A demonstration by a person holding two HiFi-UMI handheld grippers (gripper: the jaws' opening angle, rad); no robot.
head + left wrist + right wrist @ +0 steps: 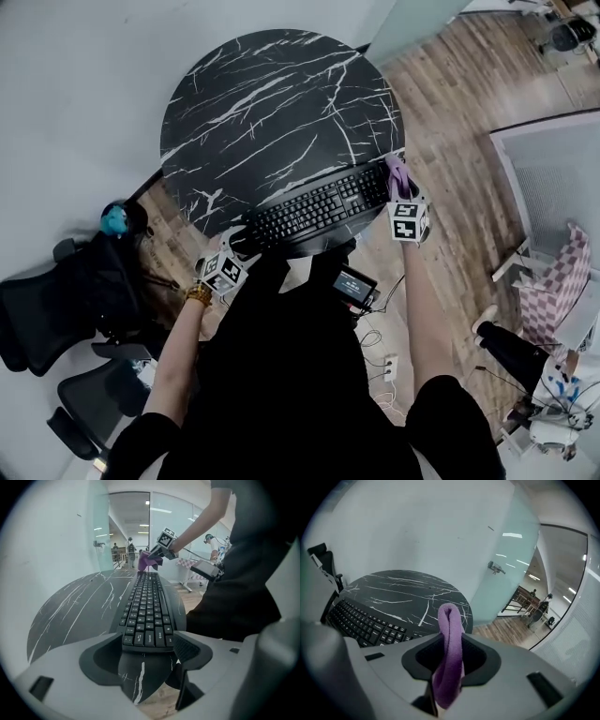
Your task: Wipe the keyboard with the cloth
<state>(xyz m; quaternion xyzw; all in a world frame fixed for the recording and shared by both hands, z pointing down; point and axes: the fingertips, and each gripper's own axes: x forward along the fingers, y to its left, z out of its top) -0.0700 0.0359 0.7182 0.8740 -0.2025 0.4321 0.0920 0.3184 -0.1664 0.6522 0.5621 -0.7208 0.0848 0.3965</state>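
A wood-plank floor (450, 112) and a pale wall surround one round black marble desk (272, 94). One black keyboard (314, 211) lies along the desk's 5 o'clock edge, nearest the person. Two claws flank it. The left claw (145, 651), at the keyboard's 8 o'clock end, stands wide apart with that end in its gap and its pads not pressing. The right claw (450, 654), at the 2 o'clock end, is clamped on one folded purple cloth (449, 634); whether the cloth touches the keys cannot be told.

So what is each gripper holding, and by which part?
Right gripper: the purple cloth, pinched across its folded bundle, the fold poking forward. Left gripper: nothing; jaws open at the keyboard's near end.
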